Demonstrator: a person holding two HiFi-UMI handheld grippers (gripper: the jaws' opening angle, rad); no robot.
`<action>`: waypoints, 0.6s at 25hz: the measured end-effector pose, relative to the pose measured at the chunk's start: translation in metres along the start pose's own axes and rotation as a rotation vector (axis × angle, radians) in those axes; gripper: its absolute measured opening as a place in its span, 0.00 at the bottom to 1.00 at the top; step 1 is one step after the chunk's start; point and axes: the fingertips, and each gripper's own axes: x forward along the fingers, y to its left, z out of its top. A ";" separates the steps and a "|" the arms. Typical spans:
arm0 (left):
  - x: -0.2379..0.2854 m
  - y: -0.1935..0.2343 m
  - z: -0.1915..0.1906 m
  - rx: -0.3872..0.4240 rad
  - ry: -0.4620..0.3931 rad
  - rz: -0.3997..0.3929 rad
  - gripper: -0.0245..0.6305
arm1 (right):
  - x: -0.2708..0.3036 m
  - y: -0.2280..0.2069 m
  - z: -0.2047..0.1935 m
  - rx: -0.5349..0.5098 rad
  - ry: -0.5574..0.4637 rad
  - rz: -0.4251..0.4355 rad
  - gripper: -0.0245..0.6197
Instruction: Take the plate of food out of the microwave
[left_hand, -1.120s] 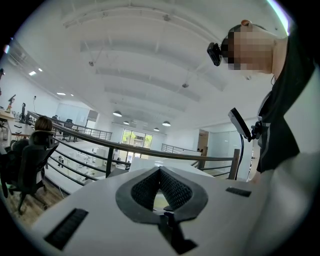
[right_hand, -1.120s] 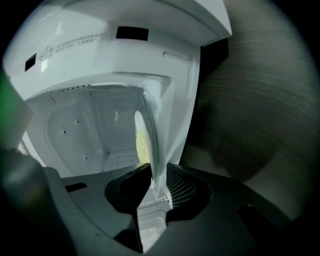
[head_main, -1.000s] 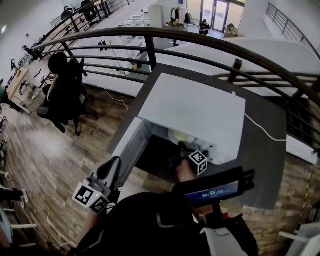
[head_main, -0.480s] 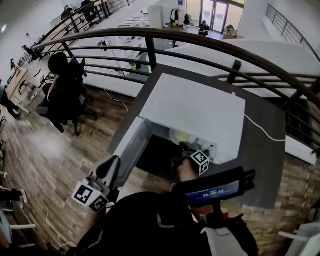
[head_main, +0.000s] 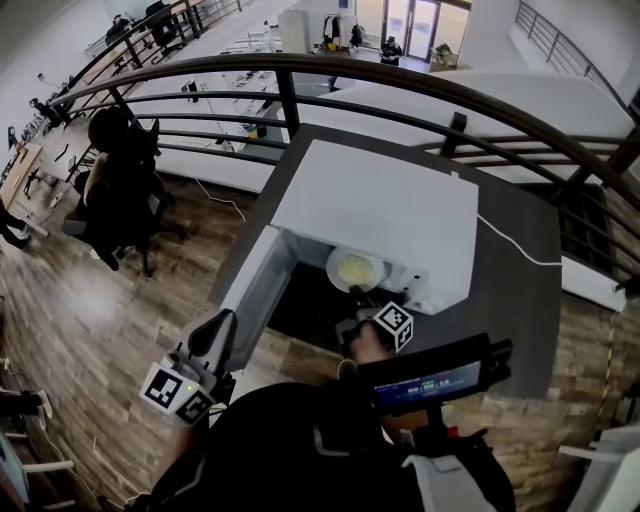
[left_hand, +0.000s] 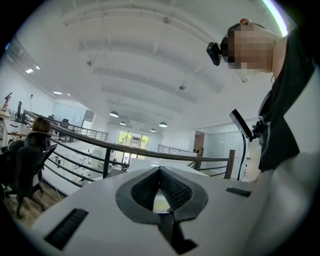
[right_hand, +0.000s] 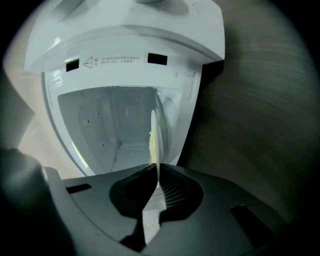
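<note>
Change: jaws of your right gripper (head_main: 357, 296) just closed, pinching the rim of the plate (head_main: 355, 268) | Plate: at the mouth of the microwave (head_main: 385, 205), farther out than a second ago | Meaning: grip looks made; keep it level while withdrawing.

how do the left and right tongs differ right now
The right tongs have just closed on the plate's rim; the left tongs are shut on nothing. The right tongs reach to the microwave's opening; the left tongs hang back by its open door. Both are closed.
</note>
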 end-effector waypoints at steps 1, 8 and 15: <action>-0.002 -0.001 -0.001 -0.002 0.002 -0.005 0.04 | -0.004 0.001 -0.004 -0.002 0.003 0.004 0.06; -0.024 -0.004 -0.005 0.012 -0.025 -0.067 0.04 | -0.034 0.022 -0.045 -0.021 0.043 0.074 0.06; -0.051 -0.028 0.000 0.060 -0.053 -0.163 0.04 | -0.087 0.051 -0.078 -0.003 0.044 0.113 0.06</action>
